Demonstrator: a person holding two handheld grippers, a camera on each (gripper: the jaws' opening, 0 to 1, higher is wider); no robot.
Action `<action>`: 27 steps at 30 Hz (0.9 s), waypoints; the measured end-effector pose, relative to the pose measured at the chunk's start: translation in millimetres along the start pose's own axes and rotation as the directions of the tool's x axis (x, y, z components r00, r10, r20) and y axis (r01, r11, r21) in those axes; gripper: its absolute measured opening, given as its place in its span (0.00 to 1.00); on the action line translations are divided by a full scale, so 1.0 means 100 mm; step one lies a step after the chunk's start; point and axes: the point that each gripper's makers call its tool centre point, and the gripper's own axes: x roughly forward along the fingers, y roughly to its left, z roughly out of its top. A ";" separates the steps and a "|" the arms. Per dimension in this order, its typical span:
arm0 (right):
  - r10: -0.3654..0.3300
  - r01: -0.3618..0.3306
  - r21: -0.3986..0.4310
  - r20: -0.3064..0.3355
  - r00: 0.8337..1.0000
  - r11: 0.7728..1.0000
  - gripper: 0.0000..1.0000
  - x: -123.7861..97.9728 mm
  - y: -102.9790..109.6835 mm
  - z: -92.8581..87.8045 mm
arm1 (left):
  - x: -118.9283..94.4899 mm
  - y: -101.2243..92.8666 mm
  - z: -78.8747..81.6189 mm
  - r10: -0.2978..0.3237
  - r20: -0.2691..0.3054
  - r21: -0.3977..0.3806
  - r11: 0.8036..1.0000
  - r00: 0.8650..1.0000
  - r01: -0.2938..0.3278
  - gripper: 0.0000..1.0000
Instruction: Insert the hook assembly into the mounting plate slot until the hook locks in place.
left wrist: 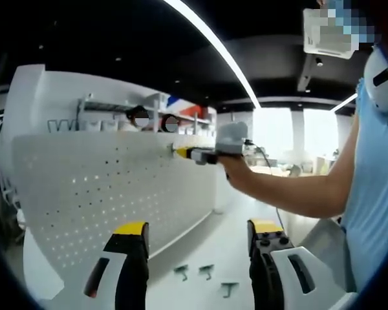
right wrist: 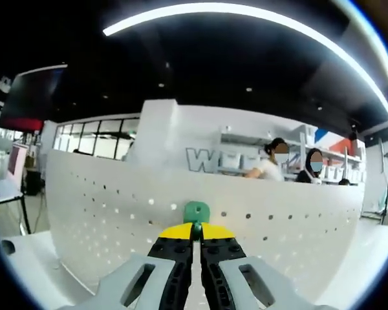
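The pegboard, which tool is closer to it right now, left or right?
Right. The right tool holds a green hook at the pegboard; the left tool hangs back, open.

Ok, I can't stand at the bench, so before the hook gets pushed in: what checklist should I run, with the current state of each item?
1. Green hook held in the right tool: ok, jaws shut on it.
2. Hook up against the white pegboard: ok.
3. Hook seated and locked: cannot tell, its back is hidden.
4. Left tool free: ok, open and holding nothing.
5. Spare hooks lying on the white table: ok, three visible.
6. Right tool visible at the pegboard's top edge: ok.
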 end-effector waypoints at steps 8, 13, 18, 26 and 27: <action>-0.010 0.010 -0.046 -0.009 1.000 0.999 0.01 0.00 0.04 0.01 | -0.02 0.02 0.00 0.007 0.004 -0.003 1.000 1.000 -0.007 0.63; -0.021 0.018 -0.104 -0.023 1.000 0.994 0.01 0.02 0.03 -0.02 | -0.02 0.03 -0.01 0.010 0.004 -0.003 1.000 1.000 -0.010 0.63; -0.035 0.029 -0.140 -0.038 0.999 0.990 0.01 0.04 0.01 -0.02 | -0.02 0.02 -0.01 0.010 0.003 -0.003 1.000 1.000 -0.010 0.62; -0.039 0.026 -0.182 -0.068 0.997 0.983 0.01 0.06 0.00 -0.07 | -0.04 0.01 -0.02 0.018 0.003 -0.003 1.000 1.000 -0.018 0.62; -0.042 0.028 -0.180 -0.073 0.996 0.983 0.01 0.05 0.00 -0.08 | -0.04 0.01 -0.02 0.018 0.005 -0.005 1.000 1.000 -0.018 0.62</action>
